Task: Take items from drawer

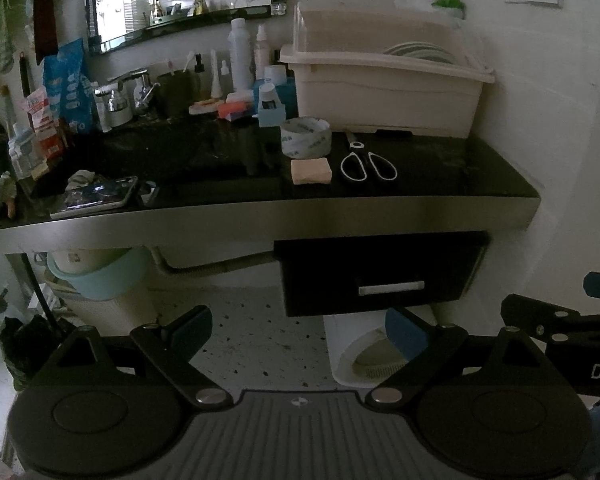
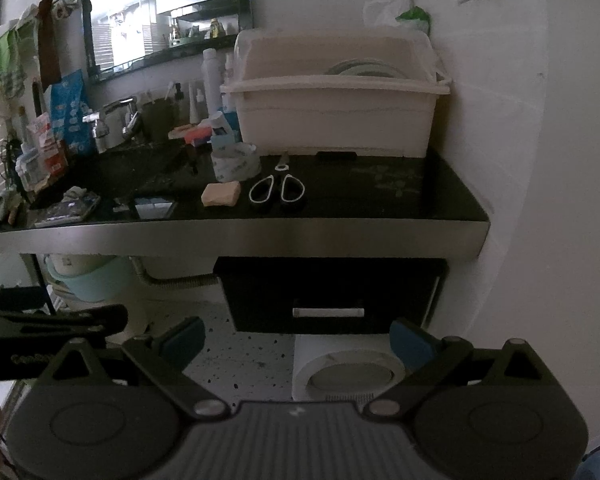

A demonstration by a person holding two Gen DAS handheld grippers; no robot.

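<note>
A black drawer (image 1: 380, 276) with a silver handle (image 1: 391, 288) hangs shut under the dark countertop (image 1: 440, 184); it also shows in the right wrist view (image 2: 328, 296), handle (image 2: 328, 312). On the counter lie black-and-white scissors (image 1: 366, 162) (image 2: 278, 188), a tape roll (image 1: 306, 138) (image 2: 236, 164) and a beige sponge (image 1: 311, 171) (image 2: 221, 195). My left gripper (image 1: 300, 334) is open and empty, held back from the drawer. My right gripper (image 2: 298, 340) is open and empty, below the drawer front.
A cream dish rack (image 1: 384, 80) stands at the counter's back right. Bottles, a tap (image 1: 120, 92) and a phone (image 1: 96, 196) crowd the left. A white bin (image 2: 348, 372) sits on the floor under the drawer. A teal basin (image 1: 100, 272) sits under the counter's left.
</note>
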